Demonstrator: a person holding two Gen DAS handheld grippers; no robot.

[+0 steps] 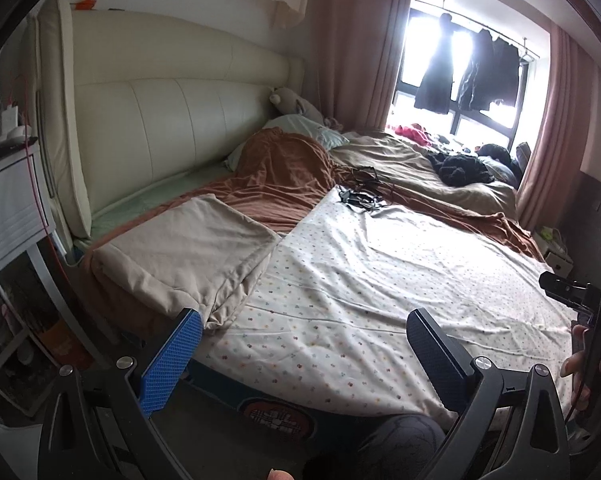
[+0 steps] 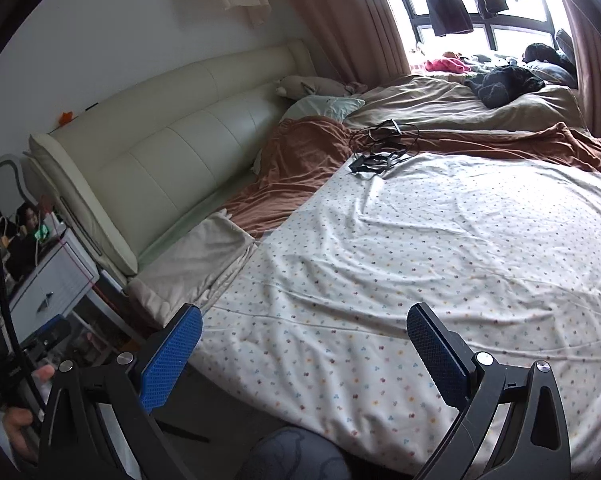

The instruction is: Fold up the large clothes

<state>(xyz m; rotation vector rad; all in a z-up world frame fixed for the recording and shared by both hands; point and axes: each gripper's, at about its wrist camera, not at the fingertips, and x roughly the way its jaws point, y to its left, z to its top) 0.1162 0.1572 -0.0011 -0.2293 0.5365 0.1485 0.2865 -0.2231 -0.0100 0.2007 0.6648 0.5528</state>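
Jaws on my left gripper (image 1: pixel 304 354) stand wide apart, holding nothing, touching nothing. Jaws on my right gripper (image 2: pixel 304 354) are likewise spread wide and empty. Both hover above the near edge of the bed, clear of the cloth. The spotted white sheet (image 1: pixel 380 280) lies spread flat across the bed's near half, lightly creased. Just beside it, toward the headboard (image 1: pixel 160 112), sits a folded beige cover (image 1: pixel 188 256). A rust-brown blanket (image 1: pixel 284 176) lies beyond, with tangled black cables (image 1: pixel 360 192) at the sheet's far edge. A dark garment heap (image 1: pixel 460 168) rests near the window. I find no legible writing. A white nightstand (image 2: pixel 56 284) stands beside the headboard.
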